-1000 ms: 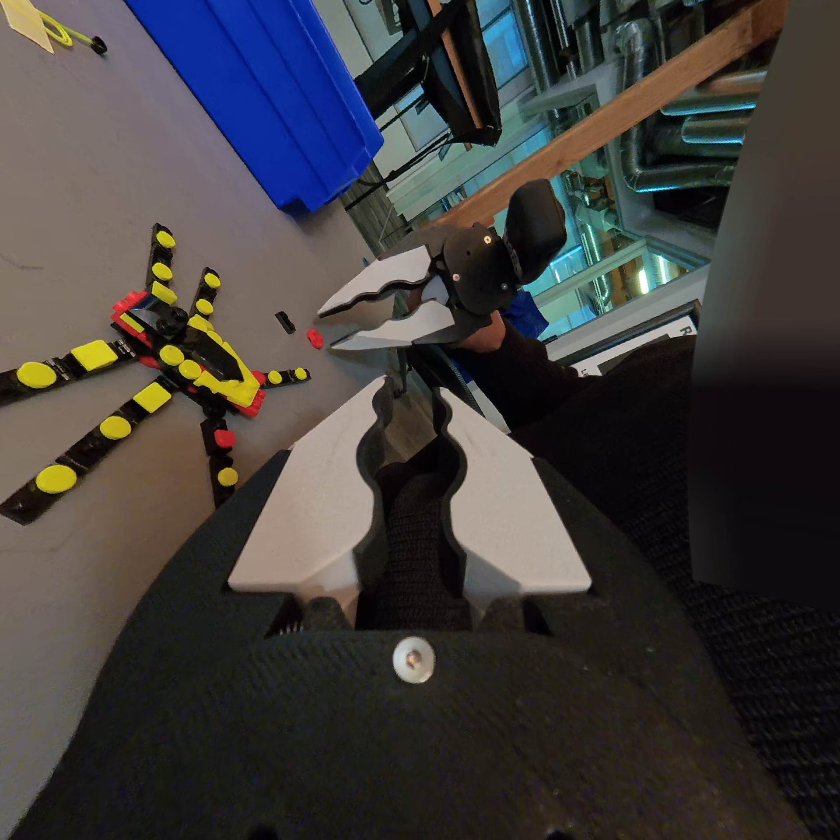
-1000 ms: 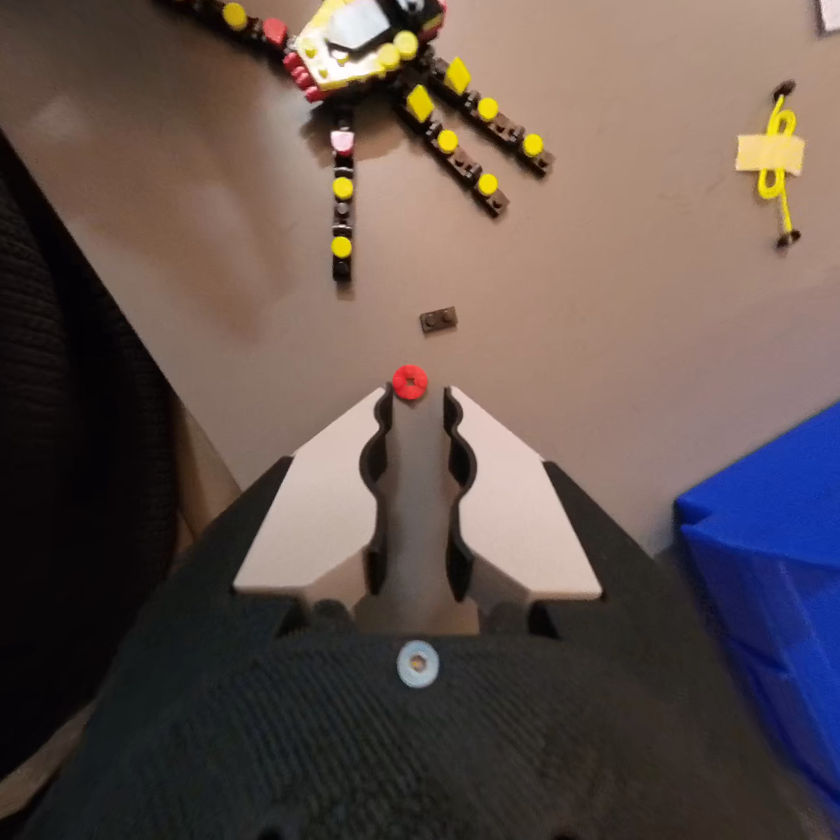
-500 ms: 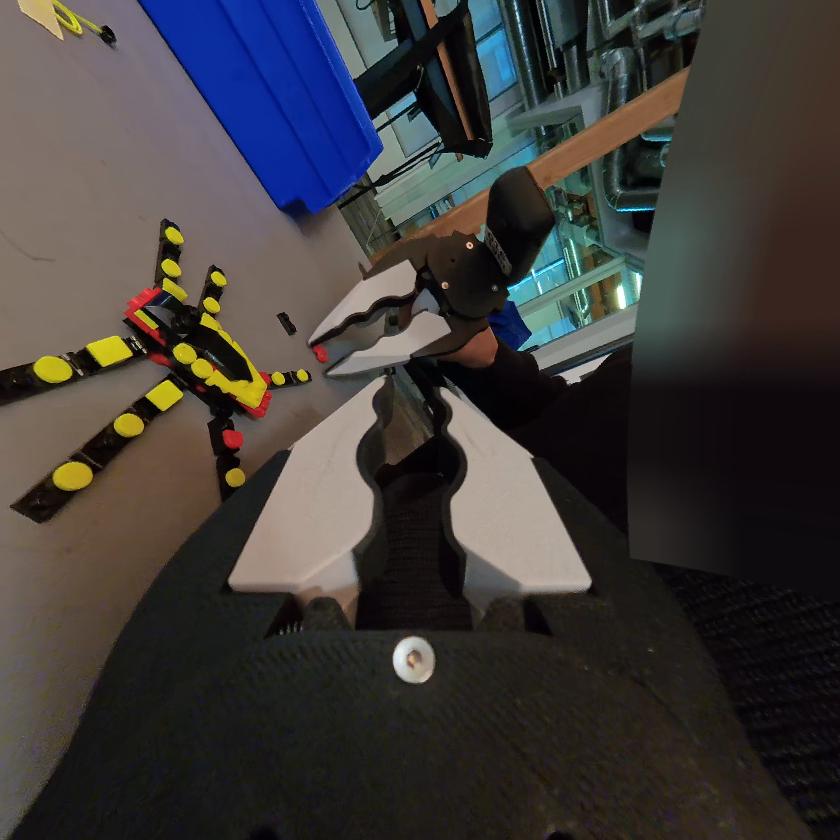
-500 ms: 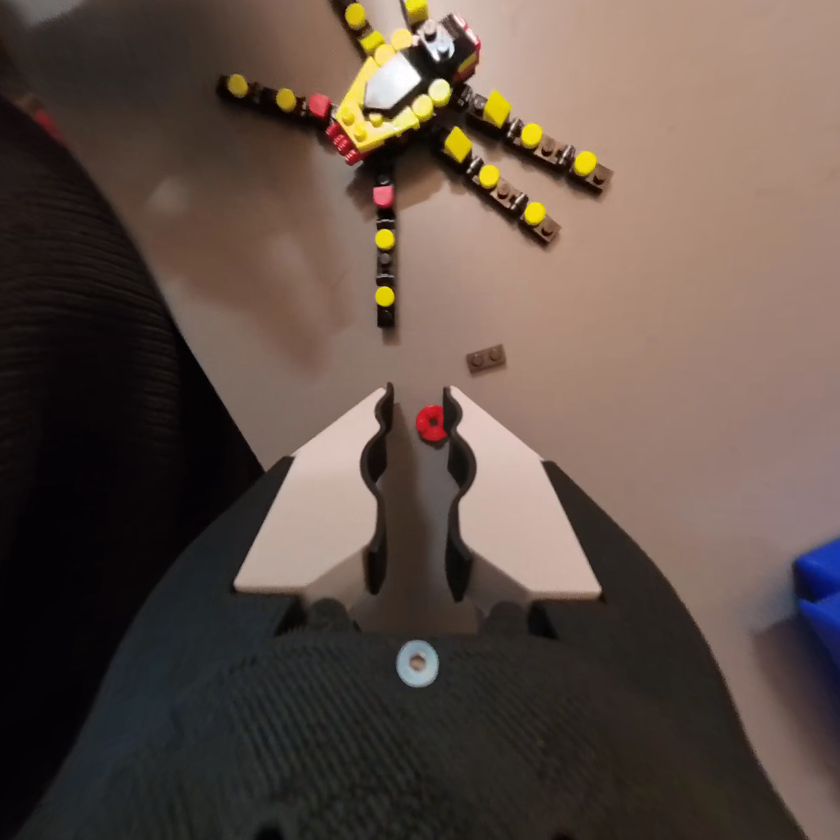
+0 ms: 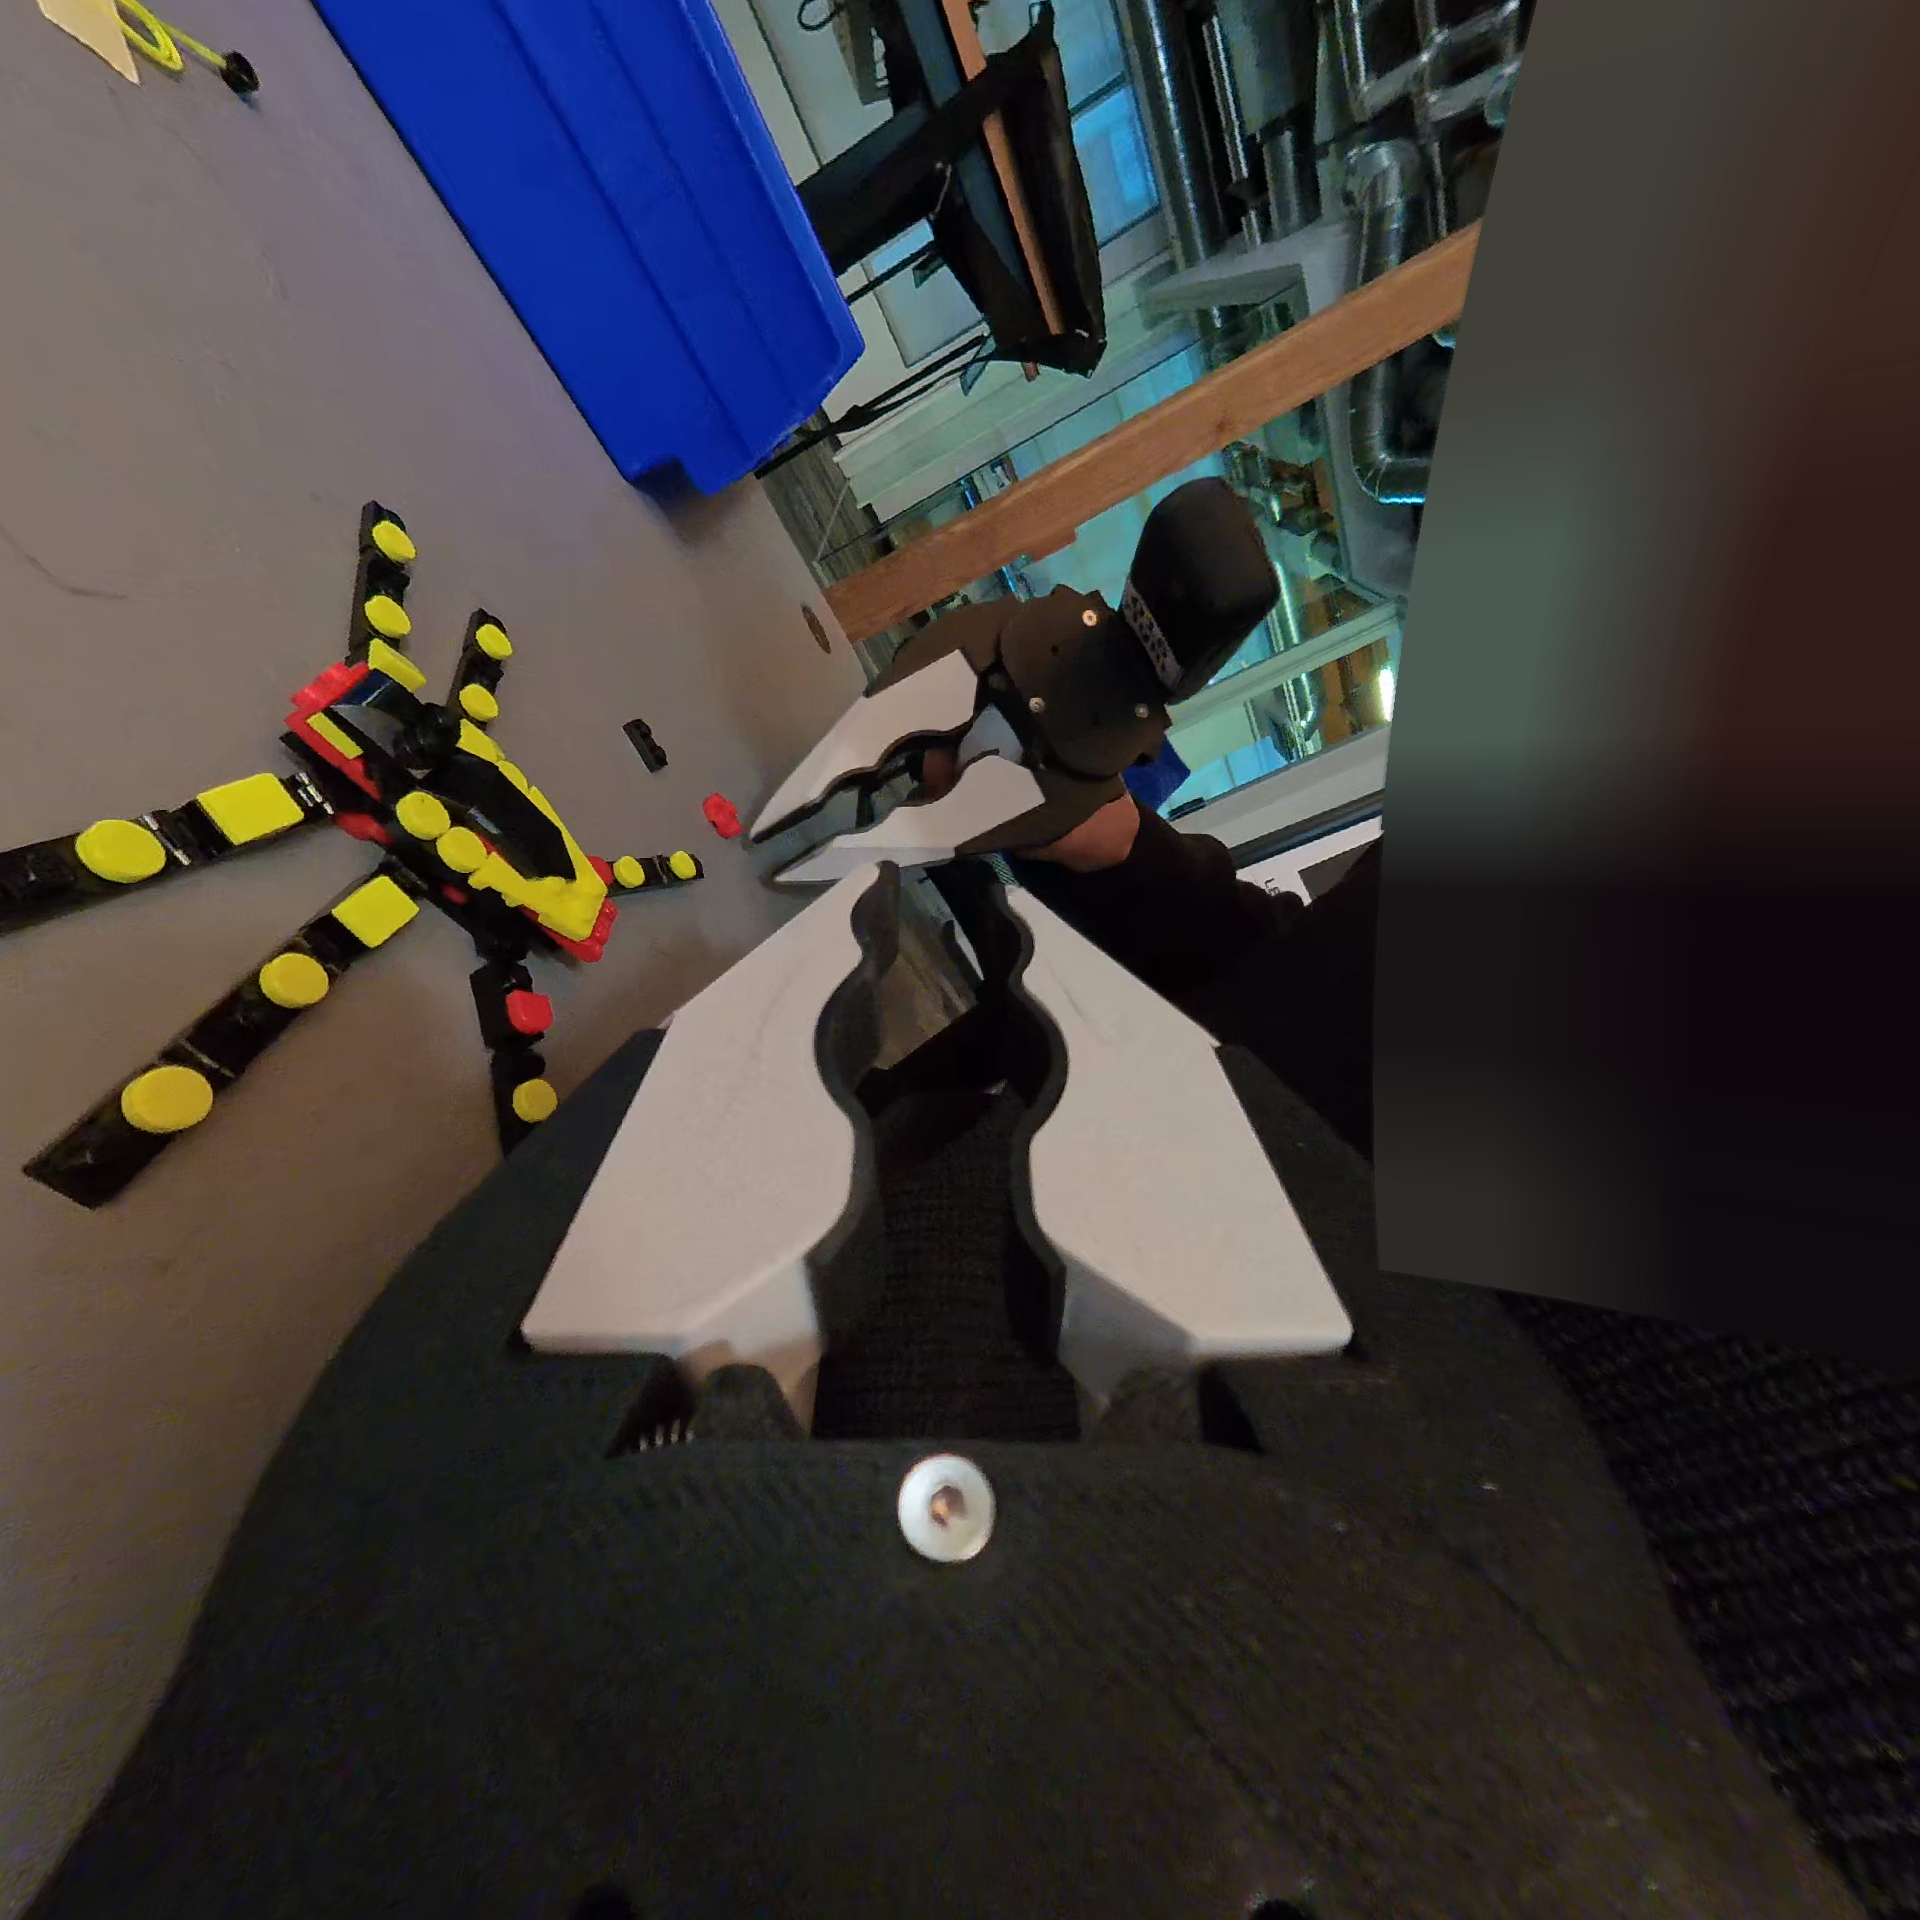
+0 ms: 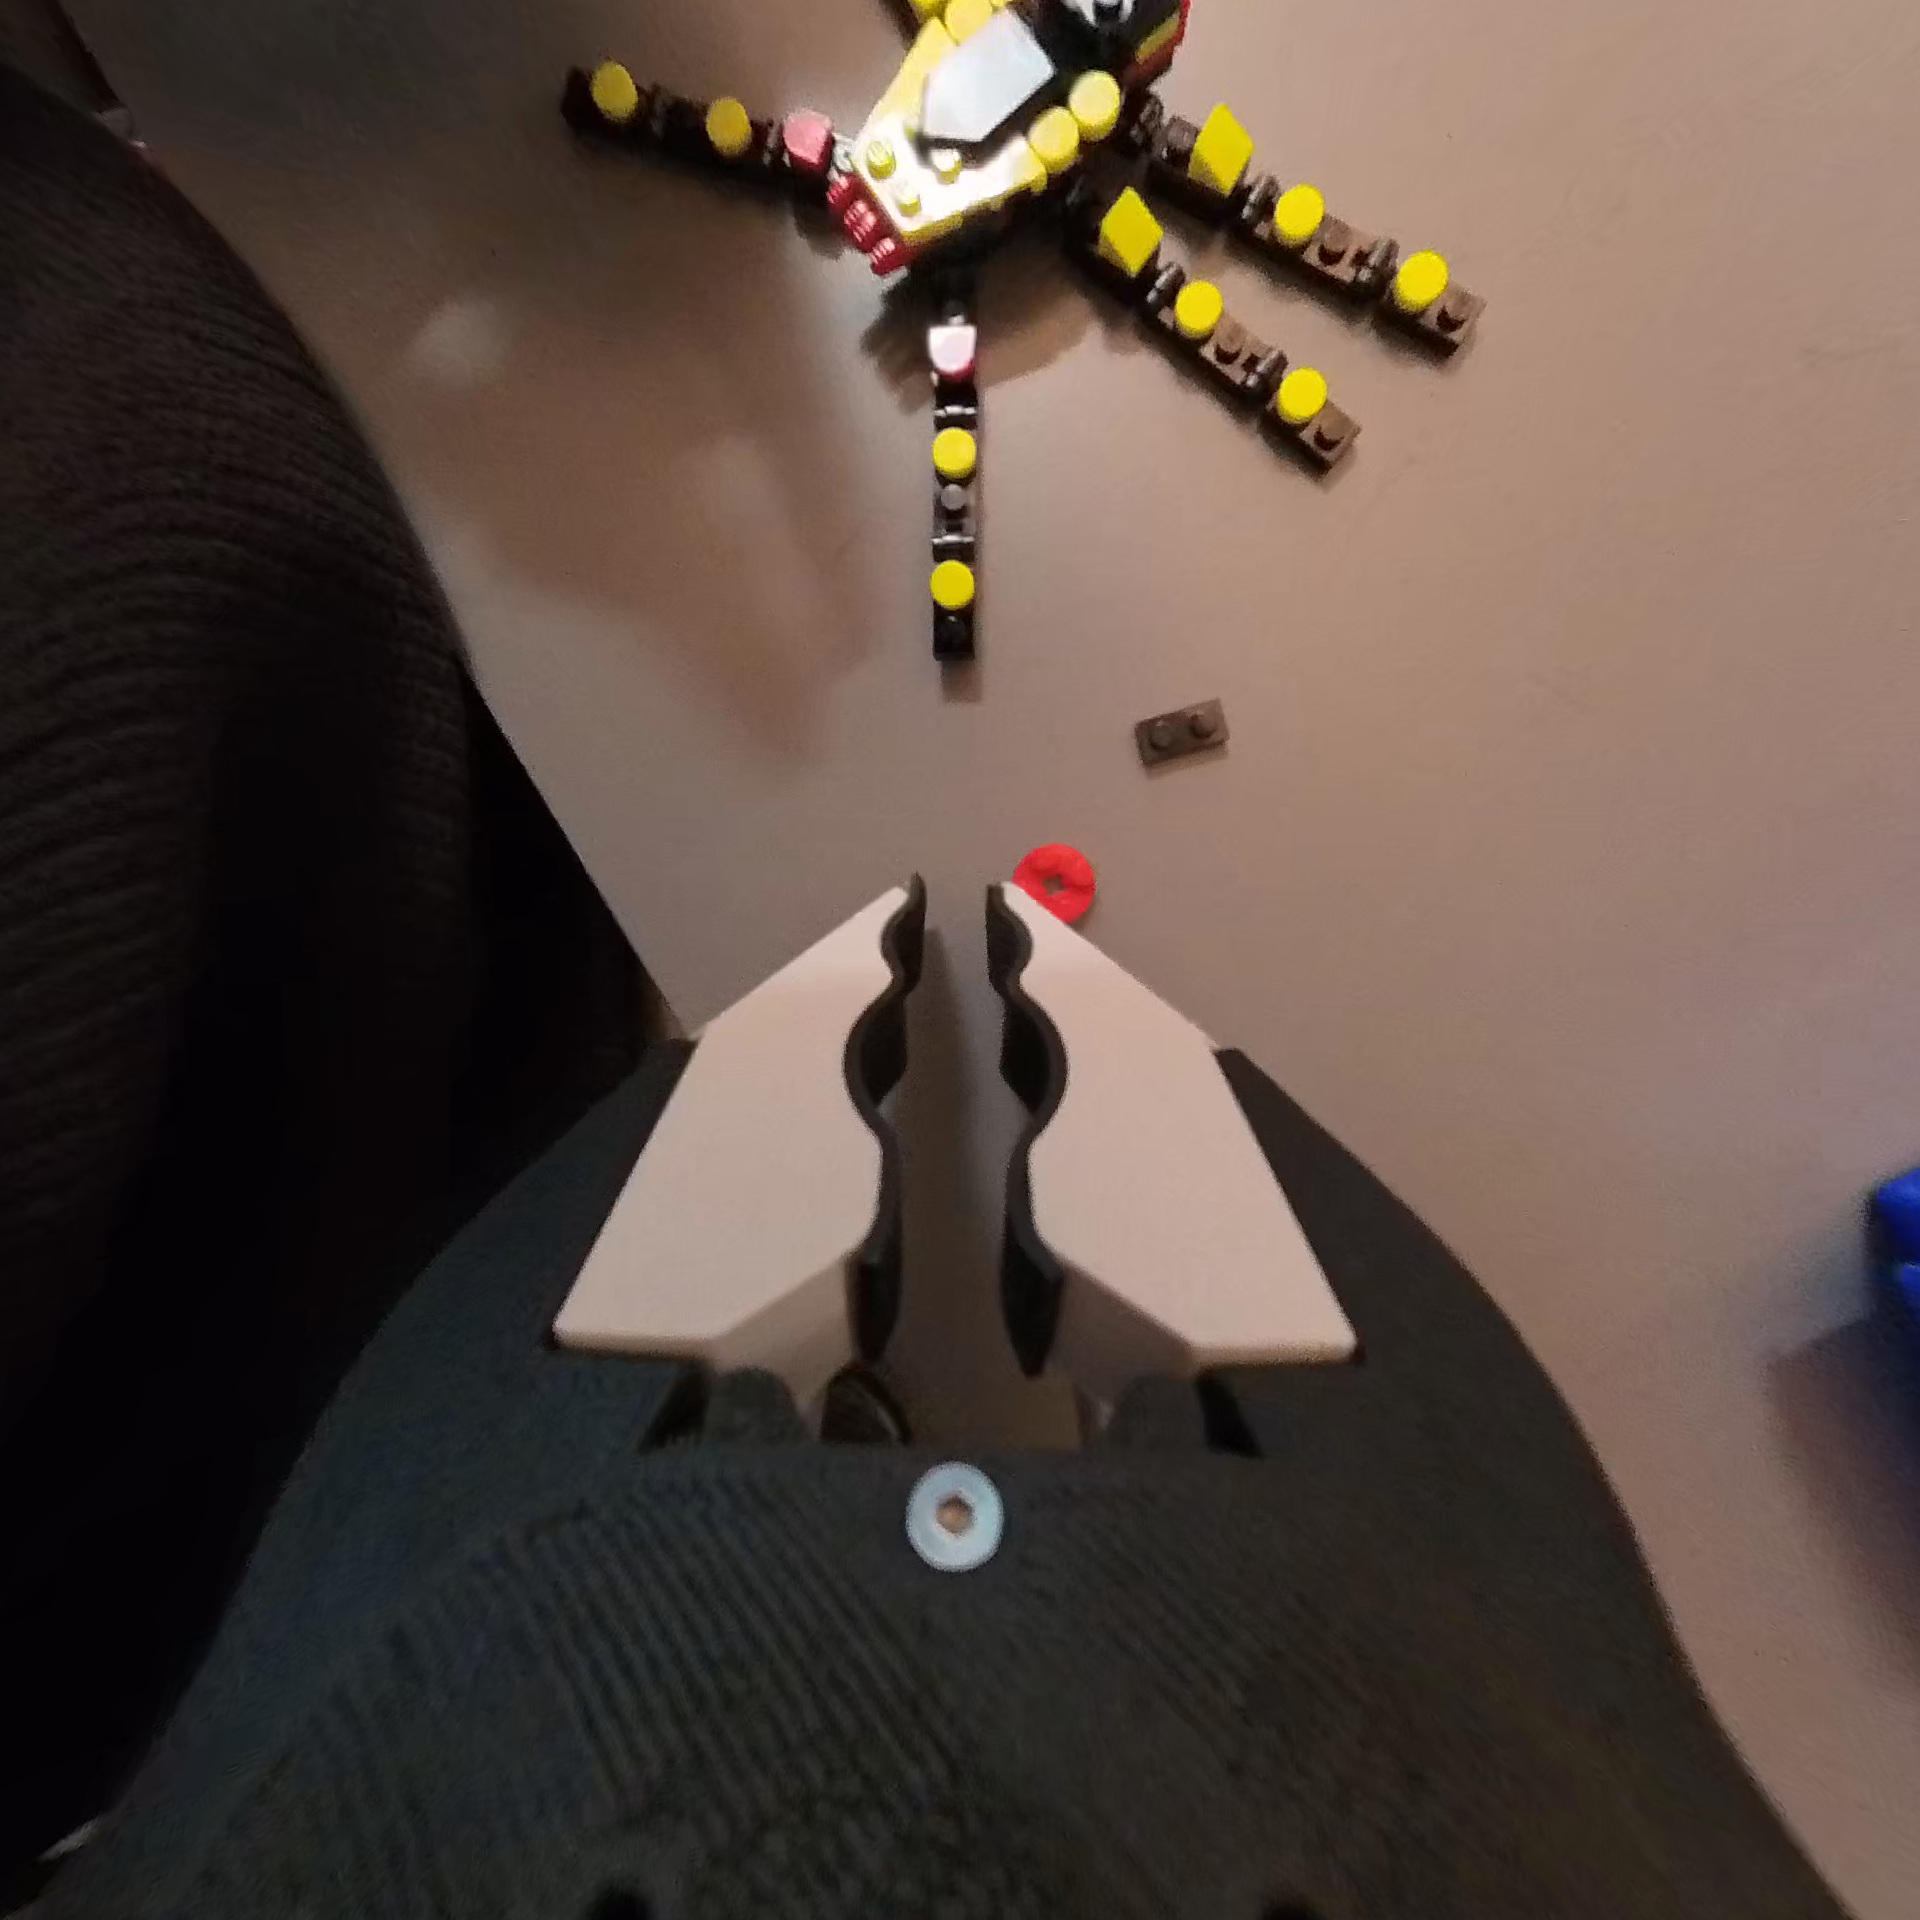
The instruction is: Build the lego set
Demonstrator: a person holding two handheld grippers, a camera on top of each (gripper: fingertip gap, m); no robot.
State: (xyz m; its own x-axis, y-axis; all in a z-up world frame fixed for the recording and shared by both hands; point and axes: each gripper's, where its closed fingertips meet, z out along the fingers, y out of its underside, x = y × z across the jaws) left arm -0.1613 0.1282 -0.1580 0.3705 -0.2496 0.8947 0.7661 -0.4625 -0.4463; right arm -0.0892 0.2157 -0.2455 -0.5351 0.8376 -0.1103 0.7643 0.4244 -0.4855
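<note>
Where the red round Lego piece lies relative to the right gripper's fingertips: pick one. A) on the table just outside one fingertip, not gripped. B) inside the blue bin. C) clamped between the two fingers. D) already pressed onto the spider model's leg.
A: the red round piece lies flat on the table just past one fingertip of the right gripper, whose narrow gap holds nothing.

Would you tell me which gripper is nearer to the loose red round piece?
Right. The right gripper has its tips beside the red round piece, which lies just outside its right finger. The left gripper is held back off the table edge, empty.
</note>
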